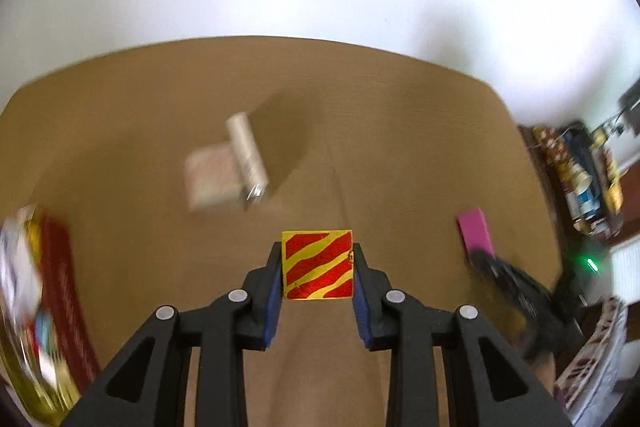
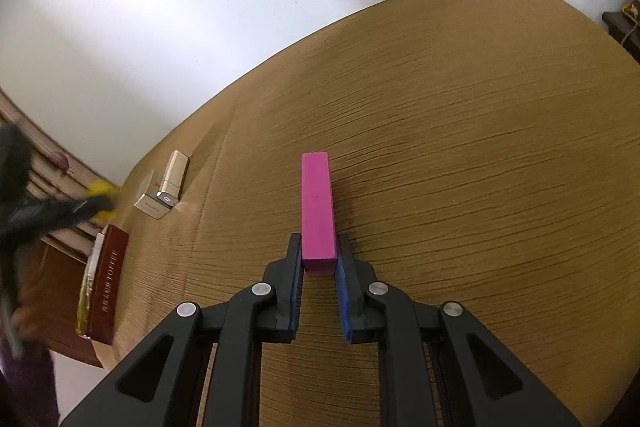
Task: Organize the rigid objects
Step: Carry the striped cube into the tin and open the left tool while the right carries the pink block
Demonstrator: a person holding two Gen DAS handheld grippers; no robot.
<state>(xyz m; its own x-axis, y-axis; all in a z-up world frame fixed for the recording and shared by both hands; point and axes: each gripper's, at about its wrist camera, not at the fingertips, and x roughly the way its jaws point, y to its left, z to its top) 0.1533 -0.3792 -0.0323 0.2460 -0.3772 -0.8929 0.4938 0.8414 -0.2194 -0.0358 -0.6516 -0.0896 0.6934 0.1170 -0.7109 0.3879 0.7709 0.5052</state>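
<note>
My left gripper (image 1: 318, 259) is shut on a yellow block with red stripes (image 1: 317, 265) and holds it above the brown cloth-covered table (image 1: 360, 115). My right gripper (image 2: 319, 247) is shut on the near end of a long pink block (image 2: 317, 205) that lies on the table; the pink block also shows in the left wrist view (image 1: 475, 229), with the right gripper behind it. A gold lipstick tube (image 2: 173, 179) rests against a small cream box (image 2: 149, 201) further left; both are blurred in the left wrist view (image 1: 246, 155).
A dark red box (image 2: 105, 291) with a yellow packet beside it lies at the table's left edge, also in the left wrist view (image 1: 64, 295). A white wall stands behind the table. A cluttered shelf (image 1: 580, 179) is off to the right.
</note>
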